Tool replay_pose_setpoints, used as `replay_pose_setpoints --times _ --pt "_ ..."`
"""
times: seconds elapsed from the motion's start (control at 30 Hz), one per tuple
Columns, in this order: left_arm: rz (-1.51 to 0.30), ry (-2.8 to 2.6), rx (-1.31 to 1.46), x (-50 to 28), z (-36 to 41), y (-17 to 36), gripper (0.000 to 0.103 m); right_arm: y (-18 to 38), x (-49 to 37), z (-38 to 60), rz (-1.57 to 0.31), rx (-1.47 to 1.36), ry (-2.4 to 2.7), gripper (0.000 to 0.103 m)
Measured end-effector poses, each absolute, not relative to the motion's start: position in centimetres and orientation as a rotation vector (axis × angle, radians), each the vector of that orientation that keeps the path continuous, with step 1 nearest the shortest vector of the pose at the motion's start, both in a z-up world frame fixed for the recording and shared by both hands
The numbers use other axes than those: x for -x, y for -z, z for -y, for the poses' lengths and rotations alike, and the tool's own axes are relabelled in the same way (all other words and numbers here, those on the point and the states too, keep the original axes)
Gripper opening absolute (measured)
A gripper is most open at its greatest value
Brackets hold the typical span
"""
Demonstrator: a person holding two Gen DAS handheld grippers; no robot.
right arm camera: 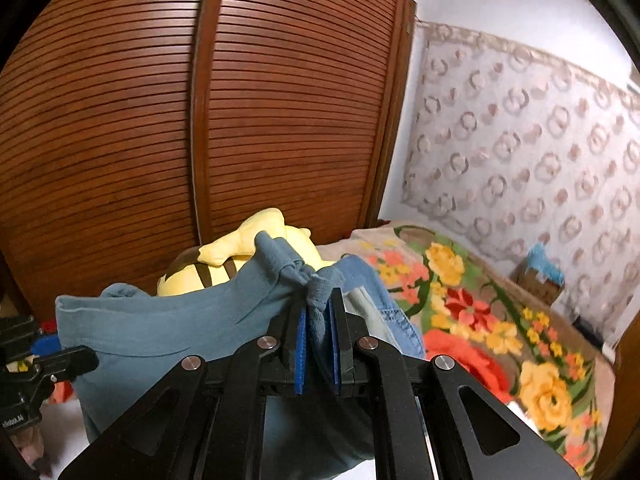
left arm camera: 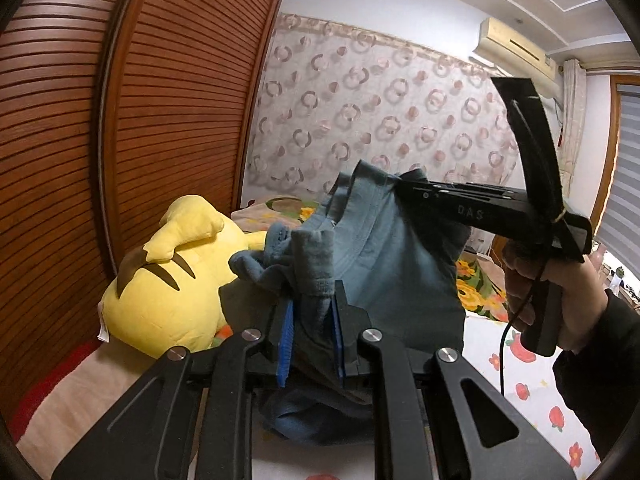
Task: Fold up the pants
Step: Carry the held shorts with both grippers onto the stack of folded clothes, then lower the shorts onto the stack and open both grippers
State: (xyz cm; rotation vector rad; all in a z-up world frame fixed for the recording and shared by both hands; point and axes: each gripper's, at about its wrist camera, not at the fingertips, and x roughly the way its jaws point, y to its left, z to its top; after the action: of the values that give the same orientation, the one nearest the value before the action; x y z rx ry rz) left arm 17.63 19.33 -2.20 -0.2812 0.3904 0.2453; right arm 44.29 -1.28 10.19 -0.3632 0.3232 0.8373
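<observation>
my left tongs (left arm camera: 312,320) are nearly closed, their blue pads pinching a bunched edge of the blue-grey pants (left arm camera: 396,248). my right tongs (right arm camera: 318,332) are clamped tight on another gathered bit of the same pants (right arm camera: 168,328). the cloth hangs stretched between the two, lifted above the bed (right arm camera: 500,320), with the rest drooping below. a yellow plush toy (left arm camera: 168,292) lies behind it by the slatted wooden wardrobe (right arm camera: 200,120) at the bed's far edge.
</observation>
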Motion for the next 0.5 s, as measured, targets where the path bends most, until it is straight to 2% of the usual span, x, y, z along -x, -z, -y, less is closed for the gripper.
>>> replay_pose_setpoints --times 0.13,0.23,0.3,0.4,0.5 --pt "-0.392 -0.249 0.284 -17.5 -19.2 2.3 0.017 -10.5 -44.1 1.4 -0.338 0.364 -0.817 0.012" --pt "-0.396 -0.249 0.270 -17.5 -18.9 2.2 0.017 -10.9 -43.3 1.2 -0.325 0.367 -0.797 0.022" --pt "-0.405 -0.252 0.273 -17.6 -19.0 2.2 0.017 -11.3 -42.7 1.4 -0.315 0.348 -0.806 0.034" --pt "-0.420 -0.233 0.278 -17.6 -19.1 2.2 0.027 -11.4 -41.8 2.5 -0.320 0.310 -0.848 0.035" --pt "-0.423 -0.214 0.258 -17.4 -19.1 1.8 0.041 -10.0 -41.2 3.5 -0.352 0.331 -0.864 0.035"
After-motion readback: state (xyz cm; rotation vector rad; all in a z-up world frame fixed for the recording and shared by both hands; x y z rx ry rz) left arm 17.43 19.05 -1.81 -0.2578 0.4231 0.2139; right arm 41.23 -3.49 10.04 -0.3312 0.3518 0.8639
